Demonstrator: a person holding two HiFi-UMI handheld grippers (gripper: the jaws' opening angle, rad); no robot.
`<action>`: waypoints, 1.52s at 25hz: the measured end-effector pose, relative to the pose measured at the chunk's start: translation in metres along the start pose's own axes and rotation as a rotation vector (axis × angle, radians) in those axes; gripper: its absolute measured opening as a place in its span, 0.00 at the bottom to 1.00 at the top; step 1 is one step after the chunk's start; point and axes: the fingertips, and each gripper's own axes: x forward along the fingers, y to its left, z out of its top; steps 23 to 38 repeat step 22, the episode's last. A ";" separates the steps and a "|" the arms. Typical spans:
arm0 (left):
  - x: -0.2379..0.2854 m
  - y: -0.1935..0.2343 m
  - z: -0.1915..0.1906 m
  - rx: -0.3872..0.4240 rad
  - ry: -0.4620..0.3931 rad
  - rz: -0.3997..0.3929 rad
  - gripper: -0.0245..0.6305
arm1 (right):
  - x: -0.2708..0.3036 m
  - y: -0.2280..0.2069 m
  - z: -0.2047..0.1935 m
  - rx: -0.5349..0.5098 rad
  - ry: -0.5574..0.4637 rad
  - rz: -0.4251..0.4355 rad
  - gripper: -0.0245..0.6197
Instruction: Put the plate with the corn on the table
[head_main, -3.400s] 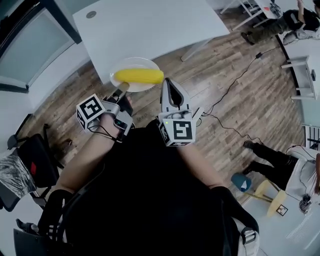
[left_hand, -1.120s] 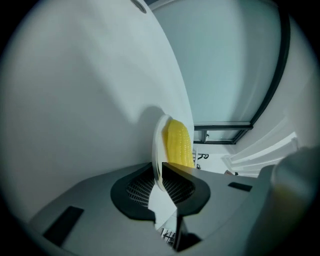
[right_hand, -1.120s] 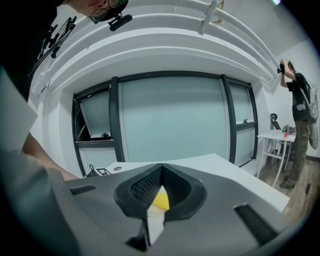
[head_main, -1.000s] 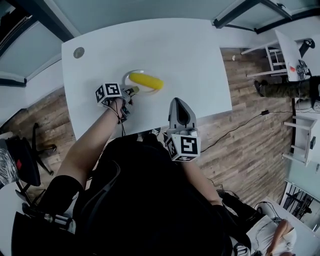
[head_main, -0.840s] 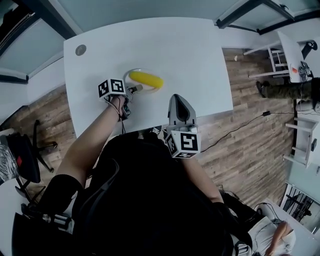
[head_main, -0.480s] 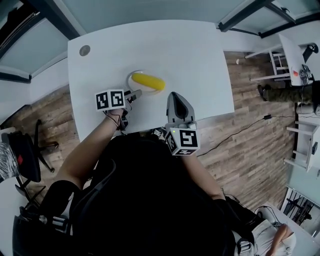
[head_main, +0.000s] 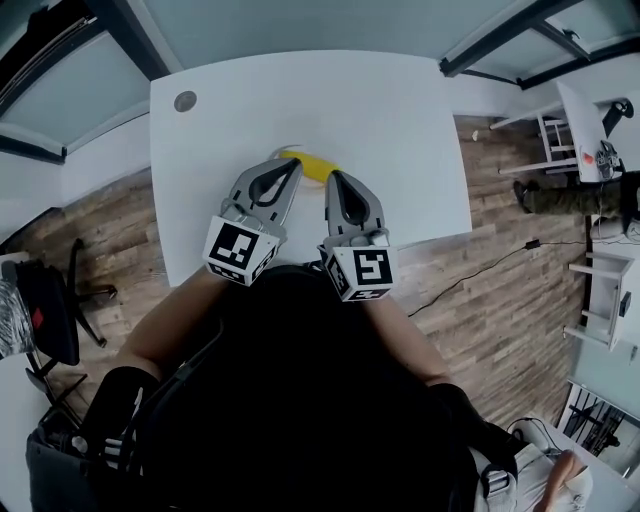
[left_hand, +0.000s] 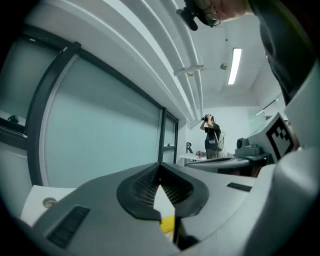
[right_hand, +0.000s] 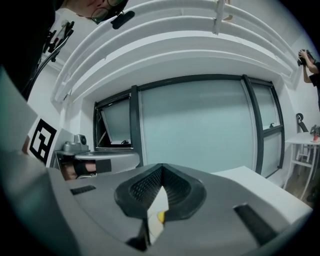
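The yellow corn (head_main: 320, 167) lies on a white plate (head_main: 287, 153) on the white table (head_main: 400, 120); my grippers hide most of the plate. My left gripper (head_main: 295, 163) is lifted clear of the plate, shut and empty. My right gripper (head_main: 333, 178) hovers beside it, also shut and empty. Both point towards the table's far side. In the left gripper view a sliver of corn (left_hand: 168, 224) shows below the closed left gripper (left_hand: 160, 172). In the right gripper view a speck of corn (right_hand: 160, 216) shows under the closed right gripper (right_hand: 161, 172).
A round grommet (head_main: 185, 101) sits at the table's far left corner. A dark chair (head_main: 50, 310) stands on the wood floor to the left. More white tables (head_main: 600, 110) and a person's legs (head_main: 575, 190) are at the right. Another person (left_hand: 212, 135) stands far back.
My left gripper let go of the plate's rim, pulled back and rose beside the right gripper. The plate with the corn stays on the table.
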 end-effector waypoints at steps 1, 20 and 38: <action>-0.002 0.002 0.004 0.002 -0.015 0.005 0.04 | 0.002 0.004 0.002 -0.007 -0.006 0.003 0.04; -0.025 0.021 -0.013 -0.088 0.025 -0.022 0.04 | -0.004 0.029 -0.002 -0.036 0.002 -0.072 0.04; -0.025 0.020 -0.015 -0.095 0.035 -0.030 0.04 | -0.005 0.029 -0.002 -0.040 0.001 -0.082 0.04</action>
